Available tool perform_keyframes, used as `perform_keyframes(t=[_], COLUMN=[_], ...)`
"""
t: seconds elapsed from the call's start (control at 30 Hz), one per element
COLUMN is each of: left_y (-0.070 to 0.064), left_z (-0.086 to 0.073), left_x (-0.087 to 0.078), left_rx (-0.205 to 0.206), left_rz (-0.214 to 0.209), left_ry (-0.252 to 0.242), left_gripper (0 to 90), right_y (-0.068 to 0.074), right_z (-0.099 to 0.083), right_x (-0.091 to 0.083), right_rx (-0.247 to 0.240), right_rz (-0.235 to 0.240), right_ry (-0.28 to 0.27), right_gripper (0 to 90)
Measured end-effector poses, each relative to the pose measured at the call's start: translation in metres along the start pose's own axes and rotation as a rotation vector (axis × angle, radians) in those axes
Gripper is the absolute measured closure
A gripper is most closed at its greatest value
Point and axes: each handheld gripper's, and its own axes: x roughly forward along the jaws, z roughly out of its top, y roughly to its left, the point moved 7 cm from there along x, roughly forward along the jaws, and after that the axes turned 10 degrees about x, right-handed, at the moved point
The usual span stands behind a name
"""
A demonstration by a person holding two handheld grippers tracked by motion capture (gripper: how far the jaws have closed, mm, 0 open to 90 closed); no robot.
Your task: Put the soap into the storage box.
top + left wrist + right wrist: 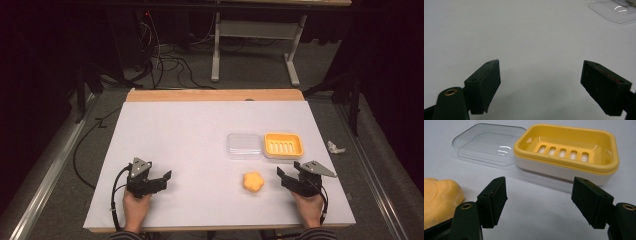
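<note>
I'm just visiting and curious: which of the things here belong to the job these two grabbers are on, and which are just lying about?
Part of the job, as far as I can judge:
- orange soap
- yellow soap dish
- clear lid
- left gripper and right gripper, both open and holding nothing

Just lying about:
- crumpled white scrap on the floor beside the table
- cables on the floor behind it

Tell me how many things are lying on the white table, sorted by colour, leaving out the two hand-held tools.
Orange: 1, the flower-shaped soap
Yellow: 1, the soap dish
Clear: 1, the lid, lying beside the dish
Total: 3
</note>
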Motion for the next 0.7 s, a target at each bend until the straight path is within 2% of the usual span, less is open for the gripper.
perform_keyframes(t=[0.07,0.23,0.27,0.5,0.7], left_y=[-0.001,0.000,0.000,0.001,0.000], left_z=[0.000,0.000,0.000,-0.001,-0.001], left_x=[0.001,0.001,0.001,0.001,0.001], left_rx=[0.012,0.005,0.005,0.002,0.002], left_rz=[0.005,0.008,0.010,0.010,0.013], left_ry=[0.010,0.013,0.014,0.020,0.016], left_gripper=[16.8,16.8,16.9,17.0,16.9], right_y=[0.000,0.000,-0.001,0.002,0.010], right_z=[0.000,0.001,0.001,0.001,-0.003], right_x=[0.000,-0.001,-0.002,-0.010,-0.016], right_rx=[-0.008,-0.002,0.012,0.026,-0.010], right_rz=[-0.002,-0.004,0.006,0.028,0.026], right_ry=[-0.005,-0.007,-0.007,-0.010,0.010], right_gripper=[29.8,30.0,29.7,29.9,30.0])
